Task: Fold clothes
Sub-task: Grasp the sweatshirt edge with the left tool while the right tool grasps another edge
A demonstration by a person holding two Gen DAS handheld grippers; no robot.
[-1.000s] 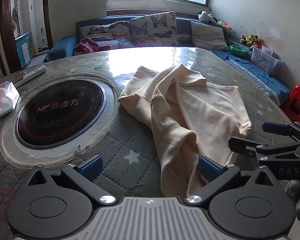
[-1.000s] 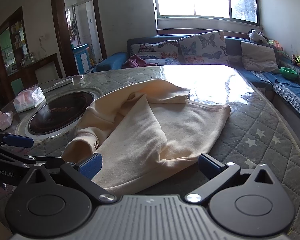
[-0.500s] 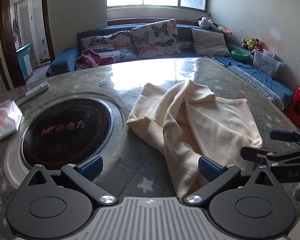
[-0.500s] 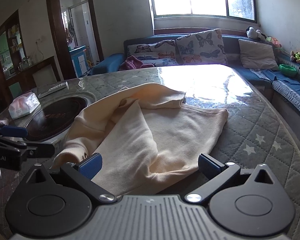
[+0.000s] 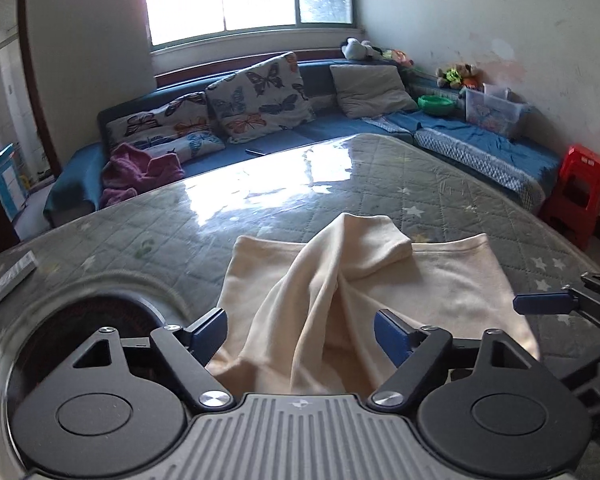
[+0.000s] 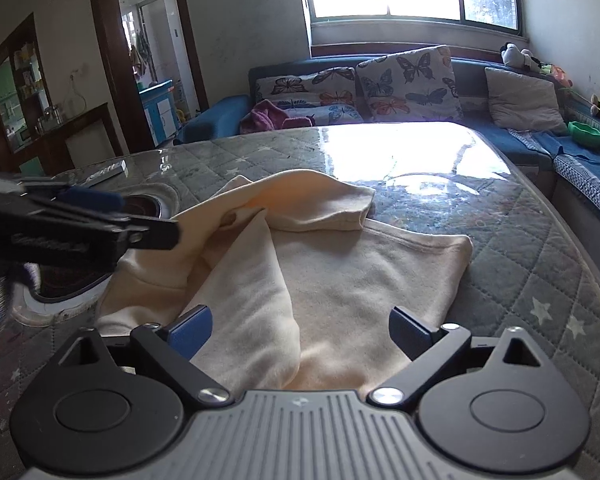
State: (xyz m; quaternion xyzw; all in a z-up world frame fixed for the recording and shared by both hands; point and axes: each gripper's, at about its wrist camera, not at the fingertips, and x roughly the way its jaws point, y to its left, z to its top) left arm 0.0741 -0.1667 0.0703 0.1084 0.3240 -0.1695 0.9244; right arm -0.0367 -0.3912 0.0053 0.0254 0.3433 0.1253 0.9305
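The left gripper (image 5: 300, 330), jaws just closing yet apart, straddles a crumpled cream garment (image 5: 432, 276) on the quilted table (image 5: 180, 232).

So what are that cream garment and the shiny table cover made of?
The cream garment looks like soft, matte knit, perhaps fleece: thick rounded folds, stitched hem. The table cover seems to be quilted star-print fabric under clear glossy plastic or glass, judging by the window glare.
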